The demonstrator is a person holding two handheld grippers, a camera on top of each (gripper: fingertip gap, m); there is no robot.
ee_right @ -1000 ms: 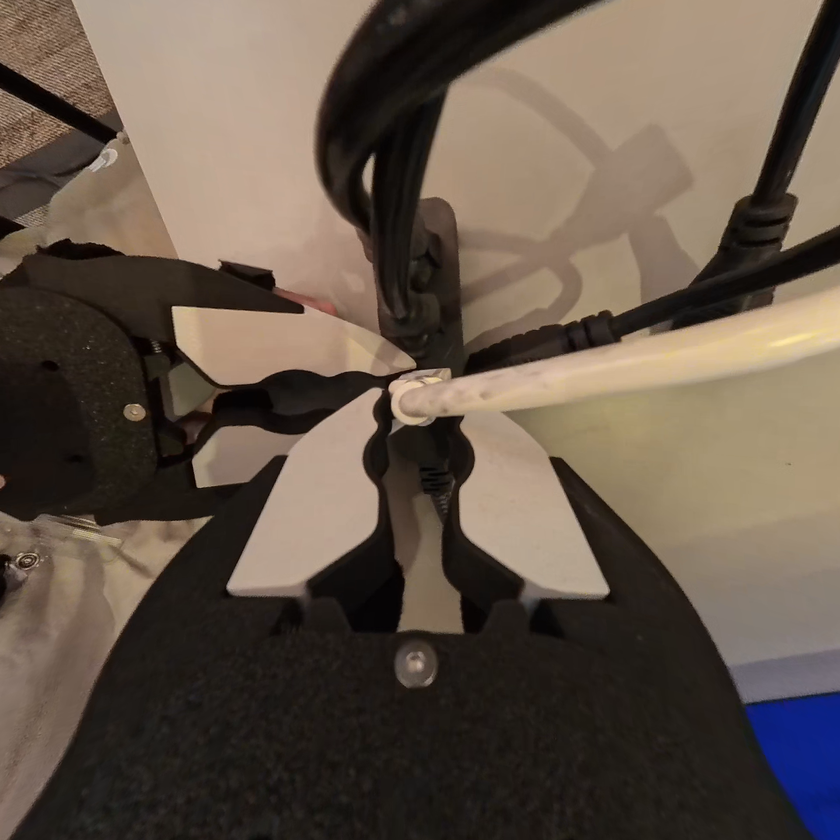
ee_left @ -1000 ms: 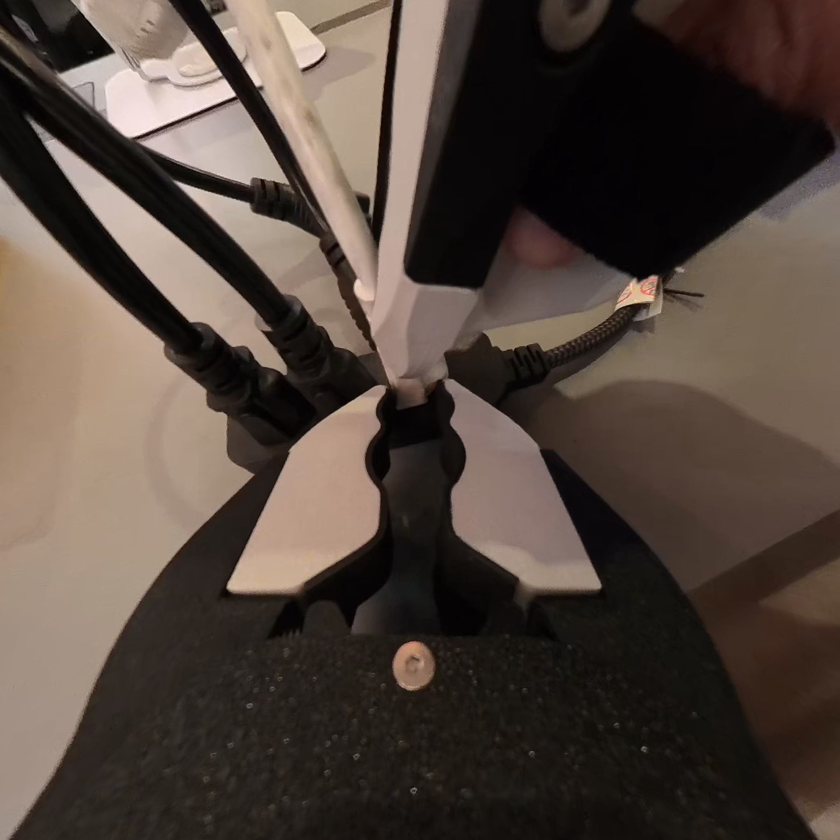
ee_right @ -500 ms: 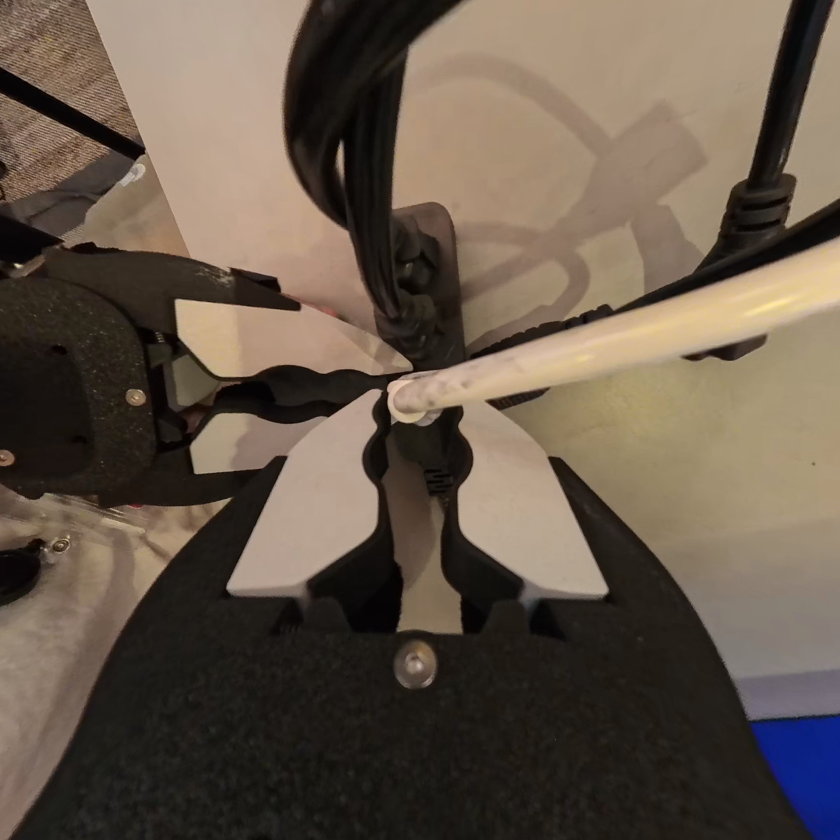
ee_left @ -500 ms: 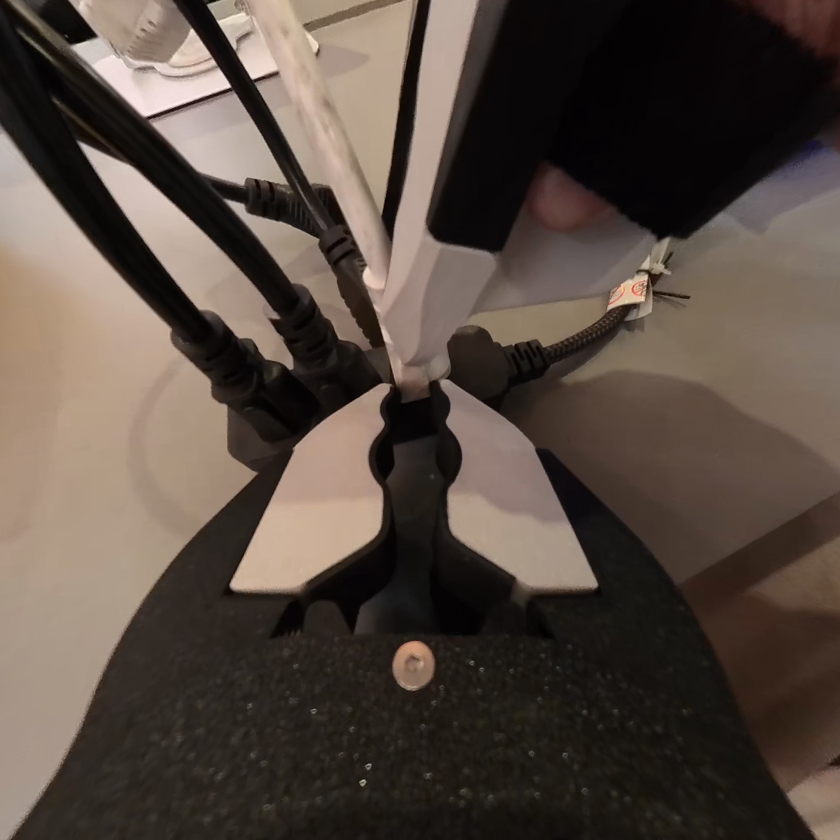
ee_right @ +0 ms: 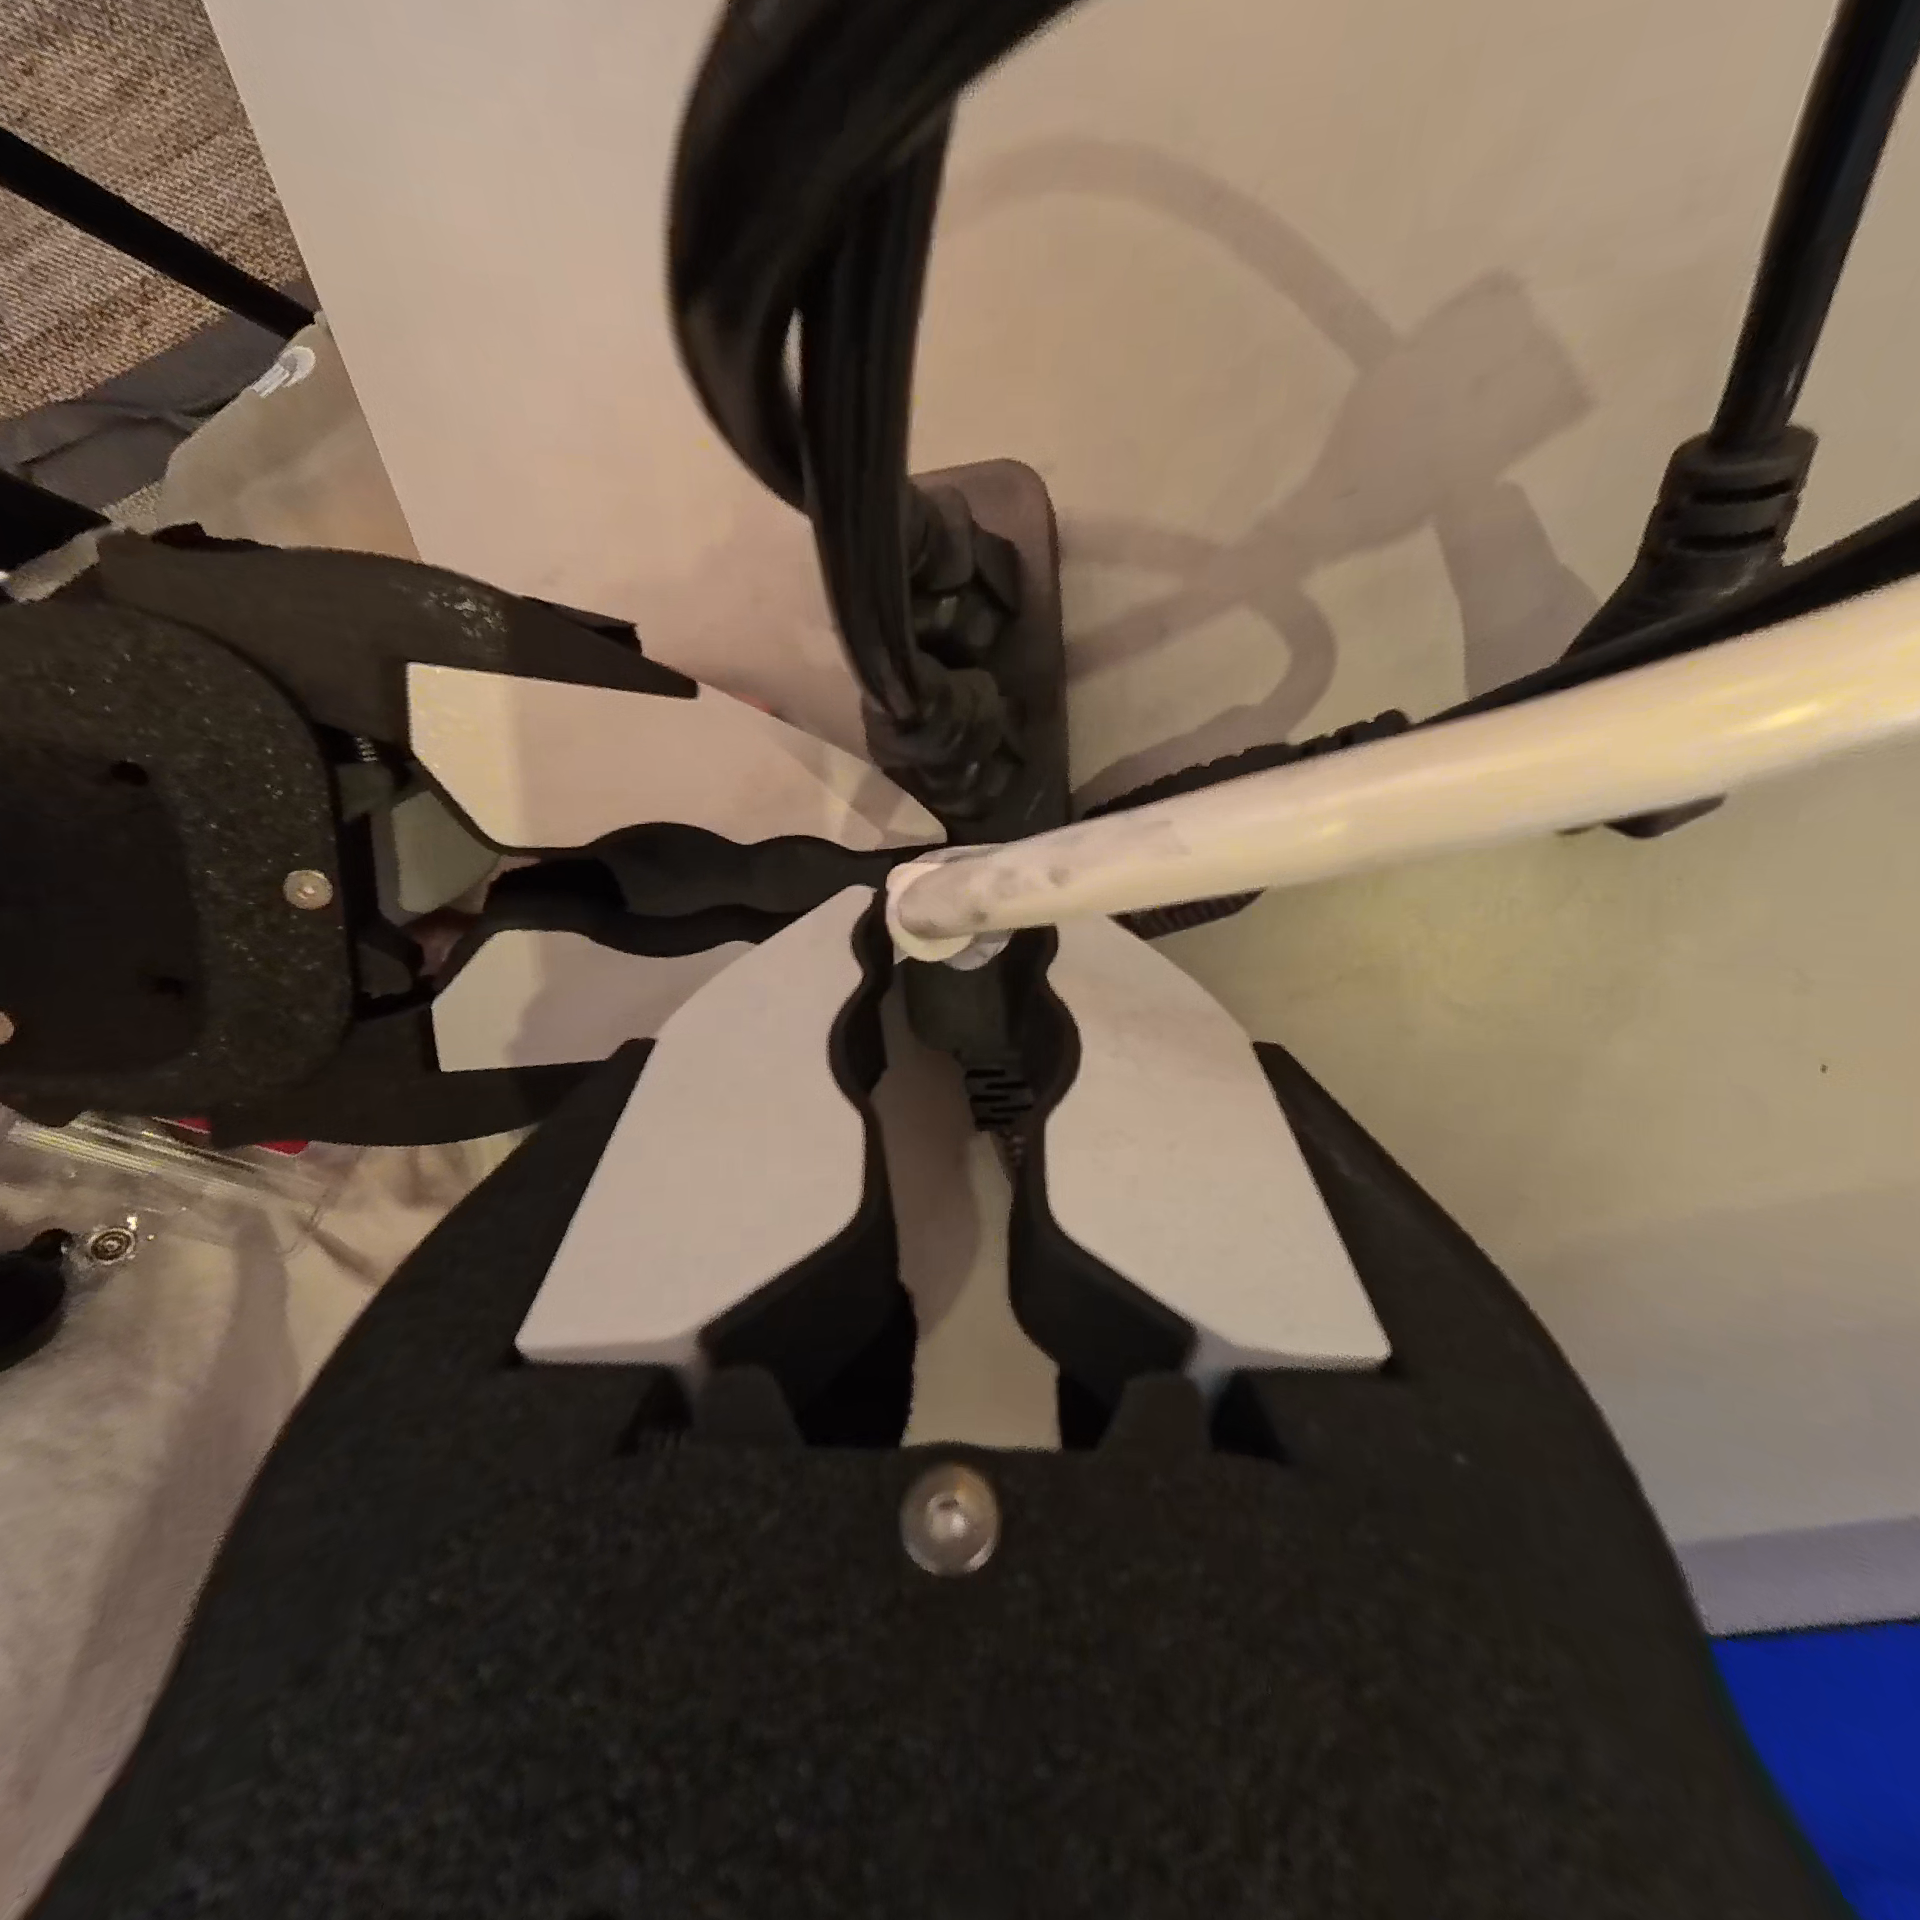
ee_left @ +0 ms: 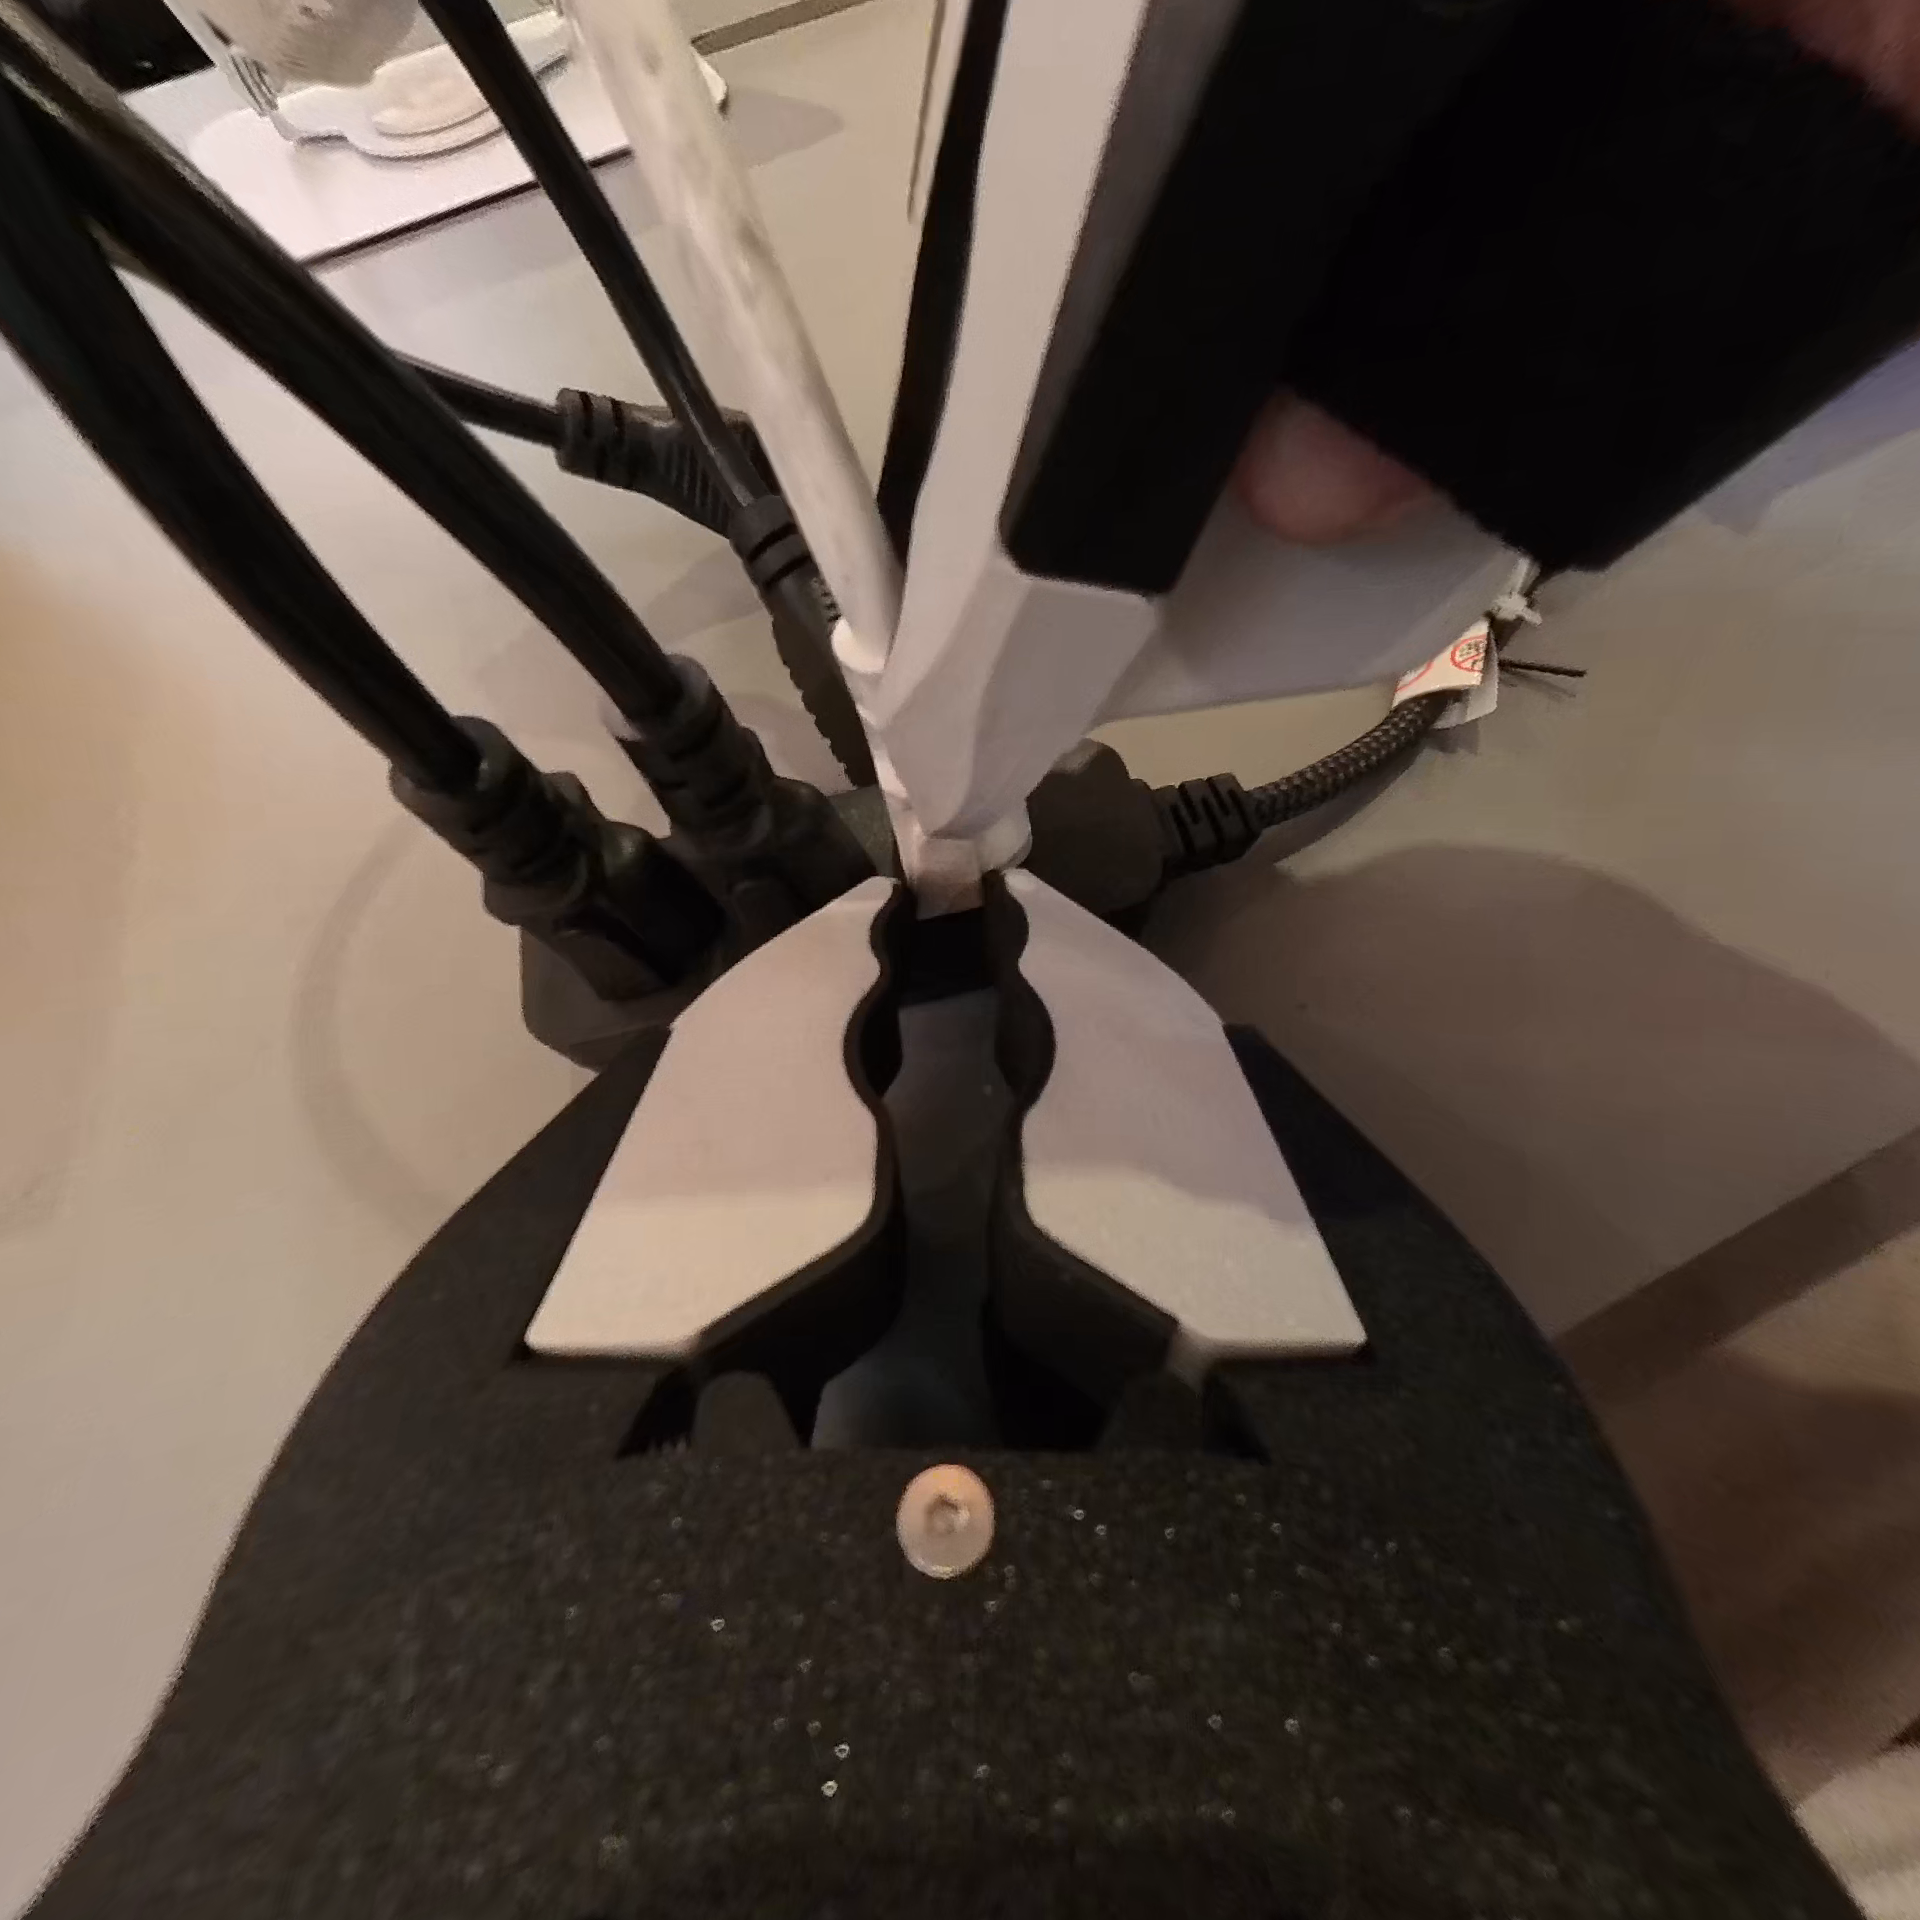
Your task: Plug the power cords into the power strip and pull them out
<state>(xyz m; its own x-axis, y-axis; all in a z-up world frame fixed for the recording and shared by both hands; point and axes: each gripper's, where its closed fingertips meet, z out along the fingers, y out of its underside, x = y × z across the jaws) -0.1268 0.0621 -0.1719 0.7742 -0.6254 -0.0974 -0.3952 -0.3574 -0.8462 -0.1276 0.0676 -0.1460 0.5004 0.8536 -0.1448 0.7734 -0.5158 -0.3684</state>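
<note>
A dark grey power strip (ee_right: 1039, 582) lies on a pale table, with several black power cords (ee_right: 831, 312) plugged into it. My right gripper (ee_right: 961, 914) is shut on a white plug (ee_right: 935, 920) that stands in the strip; its white cord (ee_right: 1403, 790) runs off to the right. My left gripper (ee_left: 951, 883) has its jaws nearly closed, tips against the strip's side at the white plug's base (ee_left: 951, 847). In the left wrist view the right gripper (ee_left: 956, 821) comes down from above. In the right wrist view the left gripper (ee_right: 904, 857) comes in from the left.
A braided black cable (ee_left: 1320, 769) with a tag leaves the strip's right end. Black plugs (ee_left: 561, 862) crowd the strip to the left of the white plug. A white stand (ee_left: 416, 156) sits at the table's far side. The table edge (ee_left: 1662, 1247) is near on the right. Only a small space, under 4 cm, lies between the two pairs of fingers.
The right gripper and white cord have shifted slightly upward and tilted. The white plug stays at the strip. The left gripper holds its place.
</note>
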